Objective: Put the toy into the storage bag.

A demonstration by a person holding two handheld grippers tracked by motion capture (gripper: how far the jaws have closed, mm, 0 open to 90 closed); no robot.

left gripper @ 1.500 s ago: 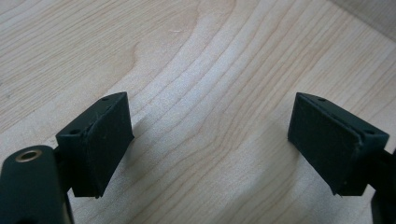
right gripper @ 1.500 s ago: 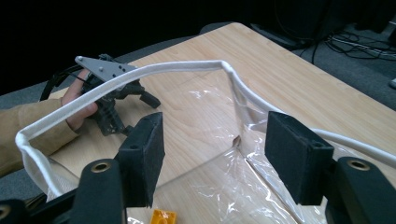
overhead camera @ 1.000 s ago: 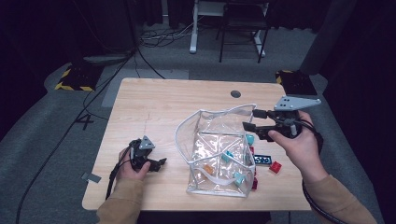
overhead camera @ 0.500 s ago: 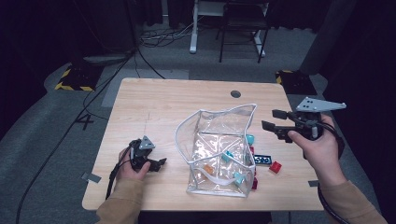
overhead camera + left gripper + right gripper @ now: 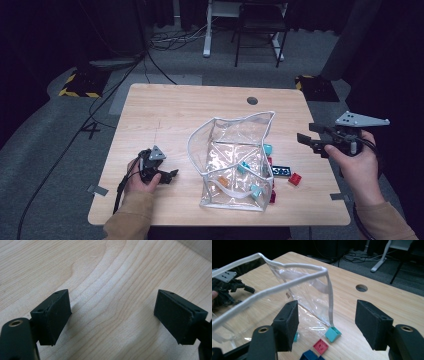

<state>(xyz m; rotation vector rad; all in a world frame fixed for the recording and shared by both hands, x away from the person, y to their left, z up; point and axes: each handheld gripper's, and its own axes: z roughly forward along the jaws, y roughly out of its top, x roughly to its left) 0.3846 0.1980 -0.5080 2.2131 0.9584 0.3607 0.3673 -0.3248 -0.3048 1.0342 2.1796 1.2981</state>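
A clear plastic bag [image 5: 235, 160] with a white rim stands open in the middle of the wooden table [image 5: 190, 110], with several small bricks inside. Beside it on the right lie a teal brick [image 5: 268, 149], a blue brick [image 5: 281, 171] and a red brick [image 5: 295, 178]. My right gripper [image 5: 306, 141] hovers over the table's right edge, open, holding nothing. In the right gripper view its jaws [image 5: 327, 322] frame the bag's corner [image 5: 322, 272] and the teal brick [image 5: 333, 334]. My left gripper [image 5: 170, 176] rests at the front left, open over bare wood [image 5: 112, 320].
A round cable hole [image 5: 252, 100] sits at the table's far side. Behind the table are a chair [image 5: 257, 25] and cables on the grey floor. A yellow-black striped block [image 5: 77, 85] lies on the floor at left.
My right gripper has drawn away from the bag's rim to the right, out to the table's right edge, jaws still open. The left gripper and the bag have stayed put.
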